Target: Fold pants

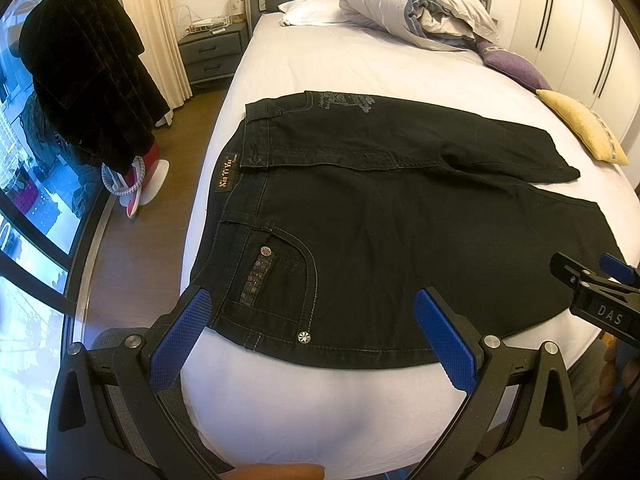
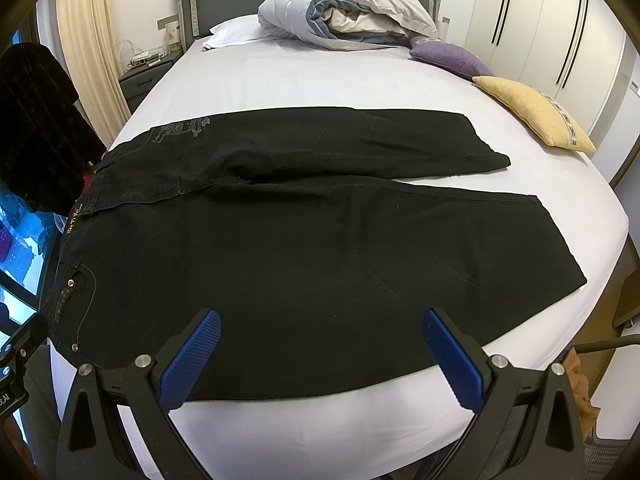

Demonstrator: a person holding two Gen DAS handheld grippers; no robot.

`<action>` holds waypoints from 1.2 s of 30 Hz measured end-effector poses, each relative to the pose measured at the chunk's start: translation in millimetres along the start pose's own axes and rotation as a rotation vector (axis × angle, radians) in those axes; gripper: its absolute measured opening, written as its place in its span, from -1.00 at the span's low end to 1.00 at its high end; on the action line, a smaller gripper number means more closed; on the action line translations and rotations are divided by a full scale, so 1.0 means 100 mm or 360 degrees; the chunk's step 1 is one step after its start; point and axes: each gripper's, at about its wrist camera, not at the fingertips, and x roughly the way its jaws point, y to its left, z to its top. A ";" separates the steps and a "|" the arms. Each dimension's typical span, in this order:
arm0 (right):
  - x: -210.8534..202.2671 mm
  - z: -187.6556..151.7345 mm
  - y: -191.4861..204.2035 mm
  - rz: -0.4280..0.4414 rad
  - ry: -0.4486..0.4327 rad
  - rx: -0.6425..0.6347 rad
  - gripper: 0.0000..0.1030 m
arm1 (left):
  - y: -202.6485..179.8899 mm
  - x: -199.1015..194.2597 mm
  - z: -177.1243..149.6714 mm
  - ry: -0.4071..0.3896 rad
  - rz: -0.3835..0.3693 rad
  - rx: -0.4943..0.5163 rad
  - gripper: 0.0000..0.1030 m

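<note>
The bed (image 2: 304, 76) carries the black pants (image 2: 280, 248), spread flat across it with the waist toward the window side and both legs running toward the wardrobe. Both tongs hover over the near edge, left tongs (image 1: 312, 312) by the front pocket, right tongs (image 2: 320, 332) mid-leg, each spread wide and pinching nothing. The waistband tag (image 1: 227, 172) reads something like "Xin Yi Ya" (hard to be sure). Duvet (image 2: 348, 12), purple cushion (image 2: 452, 58) and yellow cushion (image 2: 532, 114) sit well apart.

1. Pants (image 1: 380, 216): black, pale stitching, grey print near the waistband.
2. Bed sheet (image 2: 304, 76): white.
3. Cushions beyond the right claw (image 2: 320, 332): one purple (image 2: 450, 58), one yellow (image 2: 532, 114).
4. Claw pads (image 1: 444, 340): blue, textured.
</note>
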 end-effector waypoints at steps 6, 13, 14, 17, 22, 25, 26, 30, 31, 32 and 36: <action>0.00 0.00 0.00 0.0003 0.0003 0.0000 1.00 | 0.00 0.00 0.00 -0.0001 -0.0001 -0.0001 1.00; 0.00 0.00 0.00 0.0002 0.0004 0.0000 1.00 | 0.00 0.00 -0.03 -0.0001 -0.0002 0.0000 1.00; 0.00 0.00 0.00 0.0002 0.0004 0.0000 1.00 | 0.00 0.00 -0.03 -0.0001 -0.0002 0.0000 1.00; 0.00 0.00 -0.01 0.0003 0.0005 0.0001 1.00 | 0.00 0.00 -0.03 0.0000 -0.0002 -0.0001 1.00; 0.01 0.00 0.00 0.0004 0.0007 0.0000 1.00 | 0.00 0.00 -0.03 0.0000 -0.0002 -0.0001 1.00; 0.00 0.00 0.00 0.0005 0.0011 0.0002 1.00 | 0.00 -0.01 -0.04 0.0001 -0.0003 0.0000 1.00; 0.00 -0.01 0.00 0.0005 0.0011 0.0002 1.00 | 0.00 -0.01 -0.04 0.0000 -0.0004 0.0001 1.00; 0.00 -0.01 0.00 0.0007 0.0013 0.0001 1.00 | 0.00 -0.01 -0.04 0.0001 -0.0004 0.0000 1.00; 0.00 -0.01 0.00 0.0007 0.0013 0.0001 1.00 | 0.00 -0.01 -0.04 0.0001 -0.0004 0.0000 1.00; 0.00 -0.01 0.00 0.0007 0.0013 0.0001 1.00 | 0.00 -0.01 -0.04 0.0001 -0.0004 0.0000 1.00; 0.01 -0.01 0.00 0.0009 0.0015 0.0001 1.00 | 0.00 -0.01 -0.04 0.0001 -0.0004 -0.0001 1.00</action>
